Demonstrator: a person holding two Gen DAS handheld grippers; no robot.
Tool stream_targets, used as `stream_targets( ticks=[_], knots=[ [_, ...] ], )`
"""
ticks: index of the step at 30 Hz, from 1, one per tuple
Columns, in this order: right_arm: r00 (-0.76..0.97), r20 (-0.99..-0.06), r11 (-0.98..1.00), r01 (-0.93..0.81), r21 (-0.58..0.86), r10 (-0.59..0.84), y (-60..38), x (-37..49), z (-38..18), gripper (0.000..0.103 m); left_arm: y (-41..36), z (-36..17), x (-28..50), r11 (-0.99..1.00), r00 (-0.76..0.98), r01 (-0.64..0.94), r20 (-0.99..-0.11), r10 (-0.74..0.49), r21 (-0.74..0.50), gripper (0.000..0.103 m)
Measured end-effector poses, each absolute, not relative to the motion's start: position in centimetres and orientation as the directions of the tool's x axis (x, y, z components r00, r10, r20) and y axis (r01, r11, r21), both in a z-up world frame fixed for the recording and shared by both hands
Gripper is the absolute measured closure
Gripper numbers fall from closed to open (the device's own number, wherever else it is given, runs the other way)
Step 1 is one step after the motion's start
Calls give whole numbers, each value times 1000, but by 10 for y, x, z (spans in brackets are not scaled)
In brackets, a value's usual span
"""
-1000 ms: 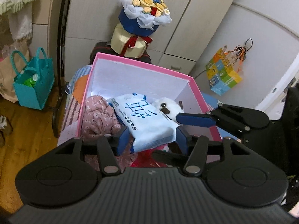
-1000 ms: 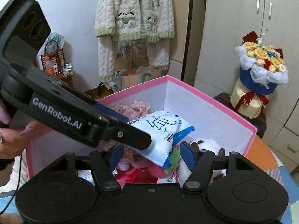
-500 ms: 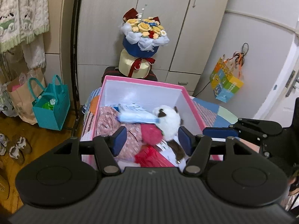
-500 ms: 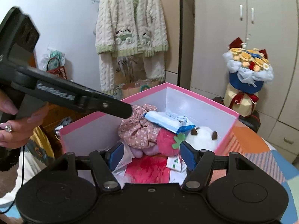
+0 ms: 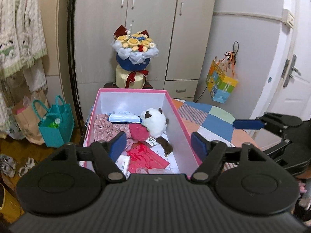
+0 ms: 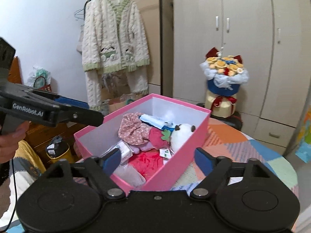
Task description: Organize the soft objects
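Note:
A pink box point(image 5: 179, 116) point(image 6: 176, 167) stands on a patchwork-covered table. Inside lie a floral pink cloth point(image 5: 106, 126) point(image 6: 134, 130), a blue-white tissue pack point(image 5: 124, 118) point(image 6: 155, 120), a red strawberry plush point(image 5: 138, 133) point(image 6: 156, 138), a white plush with brown ears point(image 5: 155, 123) point(image 6: 181, 136) and red paper point(image 5: 147, 157). My left gripper point(image 5: 158, 145) is open and empty, held back above the box's near end. My right gripper point(image 6: 155, 158) is open and empty, over the box's near corner. Each gripper shows in the other's view point(image 5: 272, 122) point(image 6: 48, 110).
A flower bouquet point(image 5: 134, 58) point(image 6: 223, 81) stands behind the box before grey wardrobes. A teal bag point(image 5: 56, 124) sits on the floor at left. A knitted cardigan point(image 6: 114, 38) hangs on a rack. A colourful paper bag point(image 5: 221, 83) hangs on the right wall.
Both grippers have pulled back and up from the box. The tissue pack, earlier between the left fingers, now lies inside the box on the other soft things.

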State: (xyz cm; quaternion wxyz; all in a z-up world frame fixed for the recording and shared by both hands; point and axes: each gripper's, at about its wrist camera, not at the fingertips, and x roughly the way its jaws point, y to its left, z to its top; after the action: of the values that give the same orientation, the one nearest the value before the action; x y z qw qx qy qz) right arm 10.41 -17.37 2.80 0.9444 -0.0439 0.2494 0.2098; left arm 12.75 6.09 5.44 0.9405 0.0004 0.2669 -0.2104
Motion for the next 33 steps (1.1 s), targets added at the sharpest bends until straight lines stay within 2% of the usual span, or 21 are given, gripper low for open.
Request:
stream_targets(
  ticks=[1, 3, 5, 9, 15, 21, 33],
  knots=[
    [794, -486, 913, -409, 20, 366, -175, 99, 30, 11, 58, 56, 124, 912, 771, 399, -502, -392, -98, 21],
    [804, -487, 924, -381, 19, 341, -178, 91, 34, 3, 54, 58, 120, 913, 771, 400, -507, -385, -85, 9],
    [813, -499, 941, -338, 14, 299, -180, 84, 37, 0, 52, 60, 117, 920, 771, 384, -521, -366, -77, 3],
    [840, -515, 972, -230, -56, 169, -180, 72, 41, 0, 38, 60, 106, 955, 801, 295, -550, -236, 20, 2],
    [876, -464, 992, -122, 43, 128, -200, 44, 37, 0, 26, 52, 82, 938, 826, 335, -507, -247, 87, 2],
    [897, -436, 996, -49, 70, 75, -207, 21, 32, 0, 23, 39, 71, 933, 802, 360, -508, -313, -5, 2],
    [904, -427, 999, -1, 46, 20, -206, 2, 34, 0, 16, 31, 61, 944, 837, 330, -462, -294, -5, 2]
  ],
)
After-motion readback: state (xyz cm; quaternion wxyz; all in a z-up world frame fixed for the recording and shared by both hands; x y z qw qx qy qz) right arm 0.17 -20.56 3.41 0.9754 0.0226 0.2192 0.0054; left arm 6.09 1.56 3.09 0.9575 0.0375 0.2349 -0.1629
